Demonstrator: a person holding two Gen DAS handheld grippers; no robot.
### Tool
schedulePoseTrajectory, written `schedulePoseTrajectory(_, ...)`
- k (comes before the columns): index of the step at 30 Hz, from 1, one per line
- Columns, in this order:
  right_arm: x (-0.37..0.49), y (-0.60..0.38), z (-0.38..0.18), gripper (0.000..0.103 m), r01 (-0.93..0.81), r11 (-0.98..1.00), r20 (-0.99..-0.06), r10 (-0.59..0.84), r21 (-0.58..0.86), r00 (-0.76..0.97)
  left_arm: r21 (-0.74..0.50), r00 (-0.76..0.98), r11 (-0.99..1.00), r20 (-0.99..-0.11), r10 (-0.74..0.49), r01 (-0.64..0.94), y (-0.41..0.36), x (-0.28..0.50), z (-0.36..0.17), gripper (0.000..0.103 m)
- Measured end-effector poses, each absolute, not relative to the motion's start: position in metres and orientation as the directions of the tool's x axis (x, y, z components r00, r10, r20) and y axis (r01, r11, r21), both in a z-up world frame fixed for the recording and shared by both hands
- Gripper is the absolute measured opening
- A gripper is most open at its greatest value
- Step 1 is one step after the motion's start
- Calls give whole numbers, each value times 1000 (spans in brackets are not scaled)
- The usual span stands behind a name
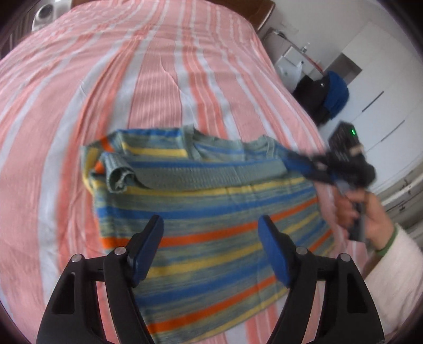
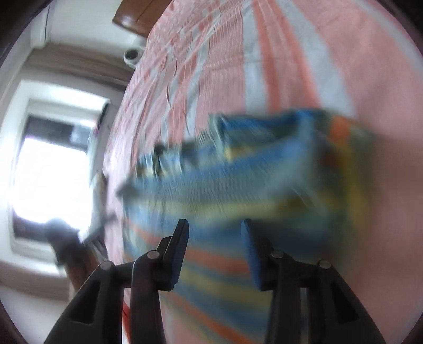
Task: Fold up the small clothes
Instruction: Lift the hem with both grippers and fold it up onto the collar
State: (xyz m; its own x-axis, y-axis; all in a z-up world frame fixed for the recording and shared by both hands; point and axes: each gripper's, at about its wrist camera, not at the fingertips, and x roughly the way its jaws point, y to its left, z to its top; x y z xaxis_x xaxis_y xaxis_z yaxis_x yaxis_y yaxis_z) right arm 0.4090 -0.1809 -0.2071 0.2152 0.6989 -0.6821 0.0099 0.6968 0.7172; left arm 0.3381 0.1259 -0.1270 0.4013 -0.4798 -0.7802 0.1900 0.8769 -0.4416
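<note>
A small shirt [image 1: 211,211] with blue, yellow, orange and grey-green stripes lies flat on the bed, its upper part folded over and one sleeve [image 1: 116,174] tucked in at the left. My left gripper [image 1: 210,222] hovers over the shirt's lower half, open, with nothing between its blue pads. My right gripper [image 1: 296,161], held by a hand [image 1: 370,217], reaches in from the right to the shirt's upper right corner. In the right wrist view the right gripper [image 2: 214,223] stands open above the blurred shirt [image 2: 238,180], with nothing pinched.
The bed sheet [image 1: 158,79] has pink and white stripes. A wooden headboard [image 1: 264,13] is at the far end, with a white device [image 1: 45,13] beside it. White cabinets [image 1: 383,92] and a dark and blue bundle [image 1: 327,92] stand right of the bed. A bright window [image 2: 53,172] is opposite.
</note>
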Motion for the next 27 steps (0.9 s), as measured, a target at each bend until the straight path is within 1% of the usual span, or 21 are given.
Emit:
schedulePoseTrajectory(1, 417, -183, -207, 42, 21, 692, -669, 690, 722, 276, -449, 397, 873, -779, -486, 188, 127, 339, -127, 76)
schedulePoseTrajectory(2, 423, -188, -205, 42, 50, 671, -637, 673, 739, 376, -453, 392, 870, -777, -493, 195, 128, 337, -127, 78)
schedulePoseTrajectory(3, 423, -195, -200, 42, 69, 636, -592, 667, 769, 453, -446, 382, 868, -780, -496, 216, 126, 335, -126, 83)
schedulePoseTrajectory(4, 419, -203, -191, 42, 69, 598, -539, 659, 799, 525, -436, 373, 868, -784, -496, 237, 124, 334, -125, 86)
schedulePoseTrajectory(5, 414, -206, -184, 44, 51, 591, -518, 658, 805, 546, -427, 358, 865, -790, -498, 263, 122, 335, -125, 89)
schedulePoseTrajectory(7, 403, -205, -166, 51, -21, 631, -523, 661, 776, 538, -412, 303, 855, -810, -502, 315, 112, 339, -135, 89)
schedulePoseTrajectory(10, 371, -196, -152, 52, -123, 711, -588, 654, 692, 475, -431, 220, 847, -835, -505, 311, 102, 358, -157, 89)
schedulePoseTrajectory(11, 359, -193, -152, 54, -142, 720, -604, 659, 679, 448, -426, 238, 859, -837, -493, 285, 105, 370, -159, 86)
schedulePoseTrajectory(12, 348, -190, -154, 58, -152, 728, -622, 660, 668, 421, -422, 275, 872, -832, -481, 249, 111, 382, -157, 85)
schedulePoseTrajectory(13, 340, -190, -160, 60, -156, 735, -642, 659, 660, 391, -425, 319, 879, -821, -475, 214, 119, 394, -153, 85)
schedulePoseTrajectory(14, 338, -190, -165, 60, -157, 741, -661, 658, 653, 362, -430, 374, 886, -804, -462, 171, 129, 405, -146, 85)
schedulePoseTrajectory(15, 328, -193, -170, 60, -155, 747, -675, 655, 647, 339, -450, 466, 889, -772, -433, 81, 149, 418, -134, 85)
schedulePoseTrajectory(16, 328, -192, -175, 60, -149, 752, -685, 650, 642, 329, -479, 516, 877, -745, -422, 25, 163, 423, -126, 85)
schedulePoseTrajectory(17, 338, -192, -178, 60, -145, 754, -687, 647, 641, 331, -532, 571, 847, -704, -422, -30, 180, 426, -117, 86)
schedulePoseTrajectory(19, 357, -191, -179, 60, -135, 740, -668, 659, 659, 345, -583, 618, 810, -662, -423, -70, 197, 422, -105, 88)
schedulePoseTrajectory(20, 365, -187, -178, 60, -130, 727, -657, 671, 675, 343, -585, 623, 808, -658, -423, -69, 199, 419, -103, 88)
schedulePoseTrajectory(21, 375, -183, -177, 61, -123, 714, -652, 685, 689, 325, -571, 620, 820, -659, -426, -44, 197, 411, -99, 89)
schedulePoseTrajectory(22, 389, -173, -186, 61, -94, 697, -657, 705, 711, 267, -554, 608, 832, -668, -428, -24, 192, 406, -100, 90)
schedulePoseTrajectory(24, 405, -162, -203, 61, -18, 680, -666, 722, 733, 190, -513, 562, 858, -703, -436, 24, 183, 388, -107, 90)
schedulePoseTrajectory(25, 414, -157, -214, 60, 23, 669, -662, 728, 743, 178, -478, 517, 877, -739, -431, 49, 174, 372, -118, 90)
schedulePoseTrajectory(27, 423, -156, -217, 59, 43, 695, -682, 689, 718, 247, -431, 472, 900, -781, -409, 66, 169, 348, -131, 89)
